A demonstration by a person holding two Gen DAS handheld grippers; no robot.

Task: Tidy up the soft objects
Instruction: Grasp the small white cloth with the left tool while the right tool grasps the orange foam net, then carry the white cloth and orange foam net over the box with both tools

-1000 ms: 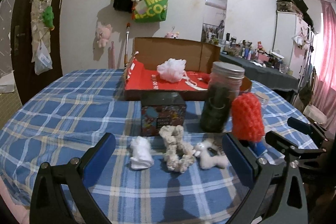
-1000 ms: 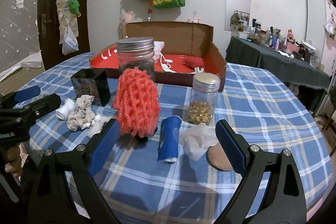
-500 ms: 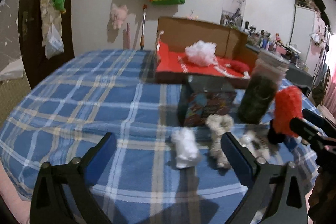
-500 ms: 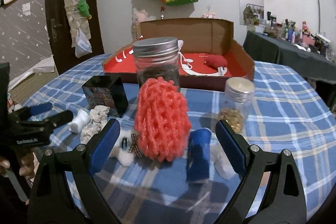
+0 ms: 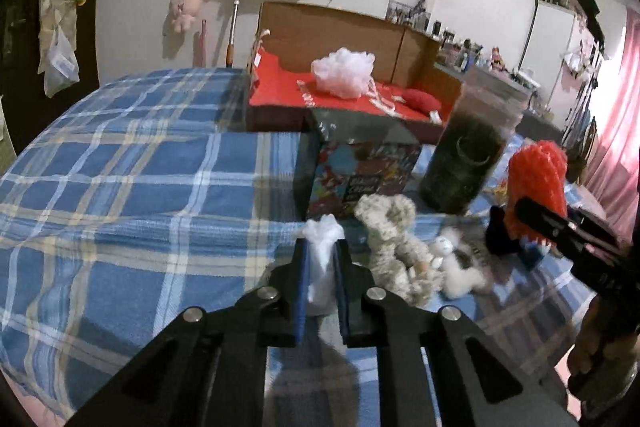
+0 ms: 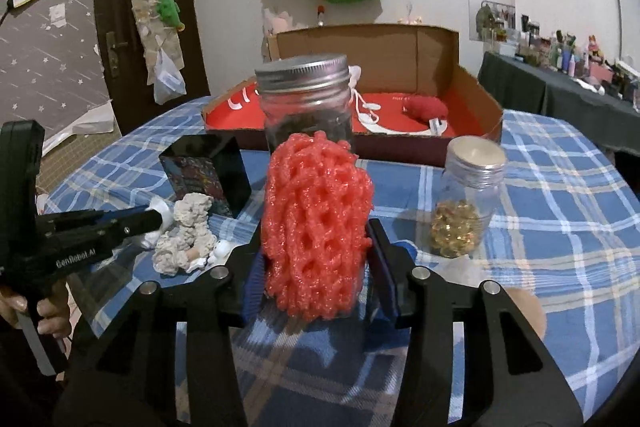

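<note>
1. Left gripper [image 5: 320, 267]: jaws clamped on the white soft wad [image 5: 322, 259], which stands between its pads on the plaid tablecloth [image 5: 120, 187].
2. Right gripper [image 6: 318, 267]: jaws closing around the red foam net [image 6: 316, 223] — its pads appear to be pressing the net's sides.
3. Step judged: twin pick-up, grasp phase.
4. Beyond both grippers, the cardboard box [image 5: 420, 47] holds a white pouf [image 5: 344, 73] — next move likely calls for lifting both items over its near wall.
</note>
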